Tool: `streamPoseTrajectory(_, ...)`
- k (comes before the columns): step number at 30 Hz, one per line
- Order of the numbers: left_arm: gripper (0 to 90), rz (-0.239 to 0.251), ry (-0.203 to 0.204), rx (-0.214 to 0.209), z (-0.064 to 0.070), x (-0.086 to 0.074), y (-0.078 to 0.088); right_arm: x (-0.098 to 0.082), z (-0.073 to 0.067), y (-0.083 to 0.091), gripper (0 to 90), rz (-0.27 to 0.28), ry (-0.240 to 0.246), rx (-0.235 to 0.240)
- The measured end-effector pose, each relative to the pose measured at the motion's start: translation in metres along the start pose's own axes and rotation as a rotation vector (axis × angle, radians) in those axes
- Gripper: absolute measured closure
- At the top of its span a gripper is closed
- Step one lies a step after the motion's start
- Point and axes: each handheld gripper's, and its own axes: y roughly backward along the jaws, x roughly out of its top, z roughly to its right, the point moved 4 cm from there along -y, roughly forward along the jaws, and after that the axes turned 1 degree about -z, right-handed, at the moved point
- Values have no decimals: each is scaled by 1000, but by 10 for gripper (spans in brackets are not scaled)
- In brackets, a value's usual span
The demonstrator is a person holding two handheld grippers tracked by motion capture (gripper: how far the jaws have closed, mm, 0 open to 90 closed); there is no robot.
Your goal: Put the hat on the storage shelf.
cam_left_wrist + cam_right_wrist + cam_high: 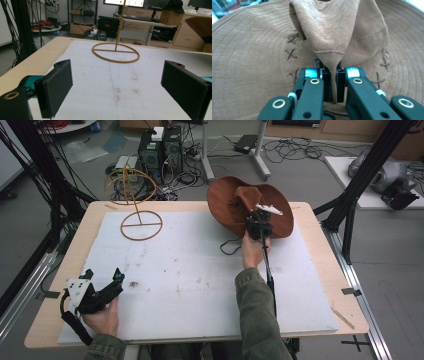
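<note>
Right hand-held gripper pinching hat

- We see a wire hat stand near the table's far left corner, on a stained white mat.
- Beyond the far edge: computer towers and tangled cables on the floor.

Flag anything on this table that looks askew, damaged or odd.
The brown hat stands out: it is tipped up on its brim at the table's far edge, its crown bunched into a fold pinched by the right gripper. The white mat is stained. The wire stand stands upright, apparently undamaged.
</note>
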Motion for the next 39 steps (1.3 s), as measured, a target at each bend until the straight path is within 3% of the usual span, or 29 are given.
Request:
streamPoseTrajectory(4,106,4,2,-5,0,1,1,12,4,16,893,65,-11,31)
streamPoseTrajectory(8,106,10,3,-13,1,1,1,33,5,43,892,187,20,80)
streamPoseTrajectory(10,105,10,4,-13,1,1,1,38,5,48,892,211,28,97)
streamPoseTrajectory(11,105,9,4,-14,1,1,1,46,3,59,892,256,53,124)
streamPoseTrajectory(12,105,8,5,-14,1,1,1,46,3,59,892,256,53,124)
streamPoseTrajectory(13,106,9,7,-13,1,1,1,53,2,68,892,298,67,167)
streamPoseTrajectory(14,106,8,8,-13,1,1,1,53,2,68,892,298,67,167)
streamPoseTrajectory(15,106,8,8,-14,1,0,1,60,0,76,892,330,75,208)
streamPoseTrajectory(17,106,7,7,-12,1,0,1,66,-3,83,892,354,85,237)
streamPoseTrajectory(20,106,4,9,-12,0,0,1,74,-7,92,892,383,109,263)
streamPoseTrajectory(24,106,7,19,-14,-1,0,1,82,-15,100,892,398,144,309)
streamPoseTrajectory(30,106,8,24,-17,0,-1,1,92,-39,103,891,396,179,391)
streamPoseTrajectory(31,106,4,19,-17,0,-1,1,96,-54,103,891,394,191,423)
streamPoseTrajectory(32,106,3,19,-18,0,-1,1,96,-54,103,891,394,191,423)
streamPoseTrajectory(34,106,4,21,-21,0,-1,1,100,-79,102,891,406,202,472)
streamPoseTrajectory(36,105,6,29,-19,-1,-1,1,102,-87,102,891,416,201,490)
streamPoseTrajectory(37,106,5,32,-18,-1,-1,1,105,-104,101,891,420,197,533)
streamPoseTrajectory(38,106,7,39,-19,-2,-1,1,105,-104,101,891,420,197,533)
streamPoseTrajectory(39,105,5,38,-19,-2,-1,1,108,-121,100,891,424,213,556)
